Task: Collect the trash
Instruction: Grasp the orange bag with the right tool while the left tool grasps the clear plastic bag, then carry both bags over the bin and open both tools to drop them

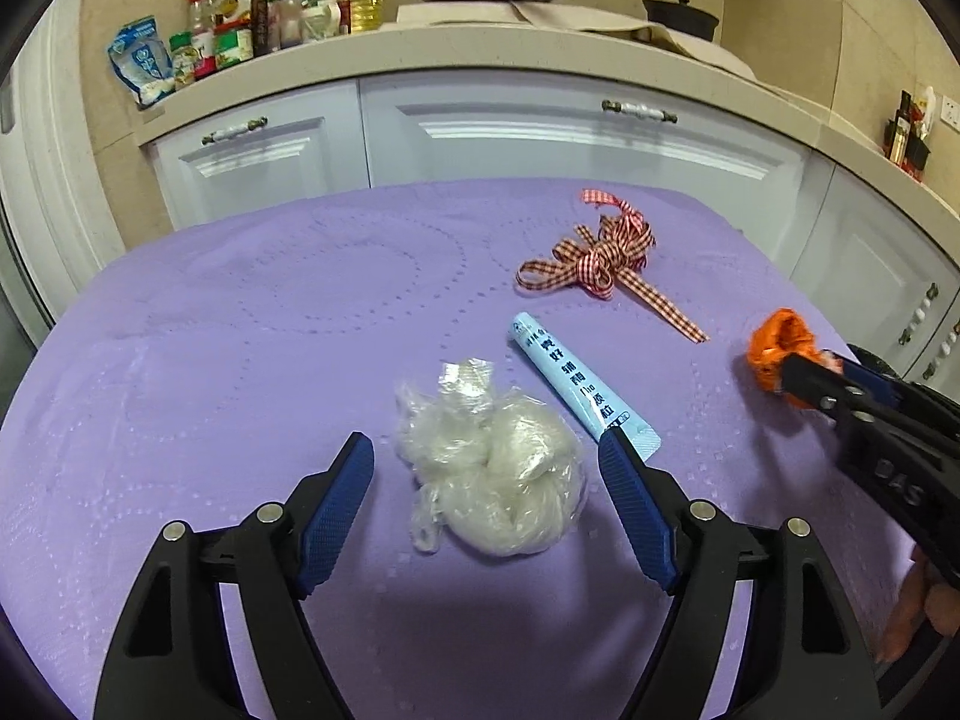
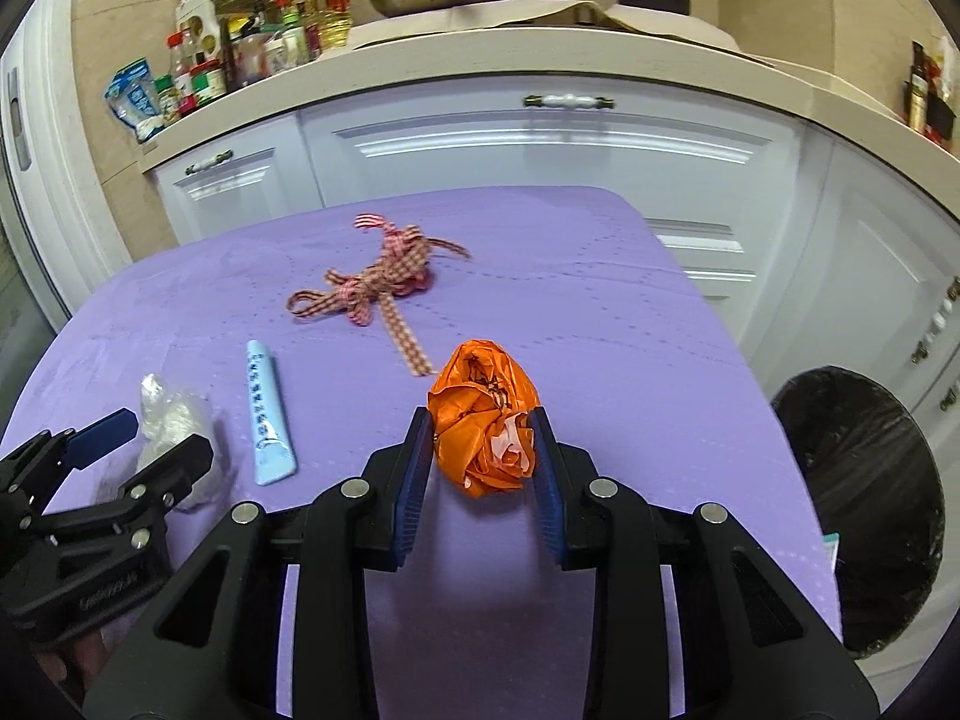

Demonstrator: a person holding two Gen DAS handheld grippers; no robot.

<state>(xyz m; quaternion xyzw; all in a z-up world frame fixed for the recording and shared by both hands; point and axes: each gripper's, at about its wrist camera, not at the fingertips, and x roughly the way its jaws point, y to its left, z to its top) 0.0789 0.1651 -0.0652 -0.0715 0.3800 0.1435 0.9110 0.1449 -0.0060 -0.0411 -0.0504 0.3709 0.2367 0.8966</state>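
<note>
A crumpled orange plastic bag (image 2: pixel 474 378) sits on the purple tablecloth (image 2: pixel 600 330), and my right gripper (image 2: pixel 480 420) is shut on it, both pads pressing its sides. In the left wrist view the same orange bag (image 1: pixel 774 342) shows at the right edge in that right gripper (image 1: pixel 786 378). My left gripper (image 1: pixel 485 441) stands open around a wad of clear plastic wrap (image 1: pixel 492 480), with gaps between both pads and the wad. A pale blue tube (image 1: pixel 570 384) lies just right of the wad, its near end by the right fingertip. Farther back lies a red checked ribbon (image 1: pixel 606 258).
A round bin with a black liner (image 2: pixel 864 492) stands on the floor beyond the table's right edge. White kitchen cabinets (image 1: pixel 540 138) run behind the table, with bottles, a pan and a pot on the counter above. A hand (image 1: pixel 918 612) shows at the lower right.
</note>
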